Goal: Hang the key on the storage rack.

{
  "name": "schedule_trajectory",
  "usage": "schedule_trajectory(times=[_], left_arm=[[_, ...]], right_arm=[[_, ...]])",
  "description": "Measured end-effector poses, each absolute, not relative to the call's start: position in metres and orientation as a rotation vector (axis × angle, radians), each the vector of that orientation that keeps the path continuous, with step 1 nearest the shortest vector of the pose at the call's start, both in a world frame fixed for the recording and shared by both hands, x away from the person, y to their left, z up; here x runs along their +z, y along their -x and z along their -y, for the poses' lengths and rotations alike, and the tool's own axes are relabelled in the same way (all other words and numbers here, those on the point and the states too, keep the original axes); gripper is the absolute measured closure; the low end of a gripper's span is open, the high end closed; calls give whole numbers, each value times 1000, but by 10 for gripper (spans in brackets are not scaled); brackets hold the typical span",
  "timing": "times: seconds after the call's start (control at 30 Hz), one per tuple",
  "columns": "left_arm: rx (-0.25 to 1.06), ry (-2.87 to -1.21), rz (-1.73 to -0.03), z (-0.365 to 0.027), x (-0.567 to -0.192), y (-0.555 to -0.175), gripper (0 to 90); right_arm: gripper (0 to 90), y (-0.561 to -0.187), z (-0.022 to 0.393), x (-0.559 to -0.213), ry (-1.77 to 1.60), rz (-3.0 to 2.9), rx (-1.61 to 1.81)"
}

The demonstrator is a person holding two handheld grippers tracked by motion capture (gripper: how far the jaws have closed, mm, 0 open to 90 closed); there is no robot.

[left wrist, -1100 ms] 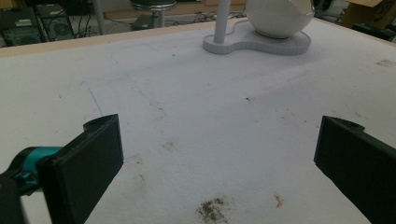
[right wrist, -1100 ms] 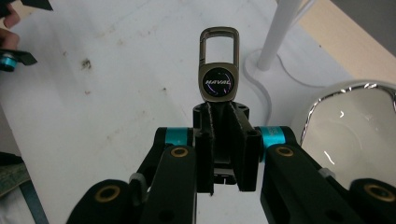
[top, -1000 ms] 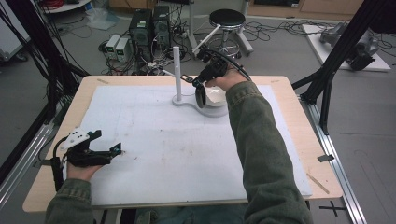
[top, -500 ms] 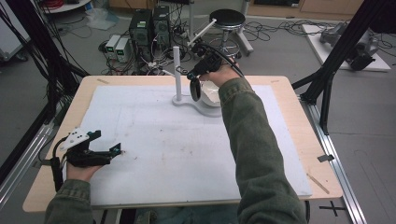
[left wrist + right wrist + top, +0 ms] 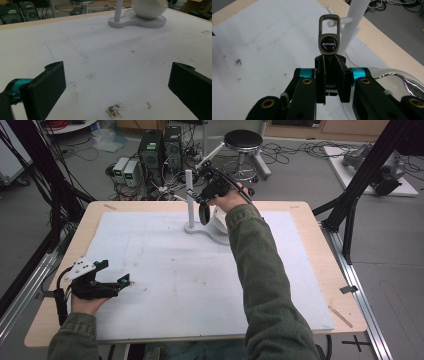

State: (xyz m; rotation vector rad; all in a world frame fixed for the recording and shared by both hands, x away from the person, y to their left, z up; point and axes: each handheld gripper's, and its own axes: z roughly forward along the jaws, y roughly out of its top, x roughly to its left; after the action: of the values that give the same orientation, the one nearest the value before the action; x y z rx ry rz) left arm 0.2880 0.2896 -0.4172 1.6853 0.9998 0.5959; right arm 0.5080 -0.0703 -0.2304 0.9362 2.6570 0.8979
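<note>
My right gripper is shut on the dark strap of a bronze keychain marked HAVAL, whose clip loop points up. The loop is level with a short peg of the white stand's post; whether they touch I cannot tell. From the high view the right gripper hovers just right of the post, and a dark piece hangs below it. My left gripper rests open on the white mat at the near left, with bare mat between its jaws.
The stand's flat white base also carries a white bowl, partly behind the right forearm. A white mat covers the wooden table. A stool, computers and cables stand on the floor beyond the far edge.
The right gripper has carried the keychain left and away from the bowl, up beside the post. The left gripper has stayed put.
</note>
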Motion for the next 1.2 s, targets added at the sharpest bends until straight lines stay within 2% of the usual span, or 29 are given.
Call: schedule_trajectory(times=[0.6,0.63,0.67,0.77,0.8,0.83,0.97,1.0,1.03,1.13,1.2], left_arm=[[592,-1681,-1002,-291,-417,-286,18],[594,-1685,-1002,-291,-417,-286,17],[594,-1684,-1003,-291,-417,-286,17],[592,-1683,-1004,-292,-418,-285,18],[594,-1683,-1003,-292,-418,-285,18],[593,-1685,-1004,-292,-417,-285,18],[593,-1683,-1004,-292,-417,-284,18],[594,-1684,-1004,-292,-417,-284,18],[594,-1679,-1005,-292,-418,-284,18],[590,-1682,-1006,-291,-418,-285,17],[594,-1683,-1004,-291,-418,-285,17]], right_arm=[[788,-518,61,-246,-964,-2664,835],[730,-520,60,-250,-977,-2676,834],[730,-520,60,-250,-977,-2676,834],[566,-520,60,-251,-980,-2693,843],[566,-520,60,-251,-980,-2693,843],[503,-520,61,-253,-980,-2703,819],[440,-518,65,-254,-981,-2713,810],[345,-516,69,-255,-990,-2735,822],[345,-516,69,-255,-990,-2735,822],[205,-510,77,-258,-978,-2770,806],[156,-508,81,-260,-969,-2789,785]])
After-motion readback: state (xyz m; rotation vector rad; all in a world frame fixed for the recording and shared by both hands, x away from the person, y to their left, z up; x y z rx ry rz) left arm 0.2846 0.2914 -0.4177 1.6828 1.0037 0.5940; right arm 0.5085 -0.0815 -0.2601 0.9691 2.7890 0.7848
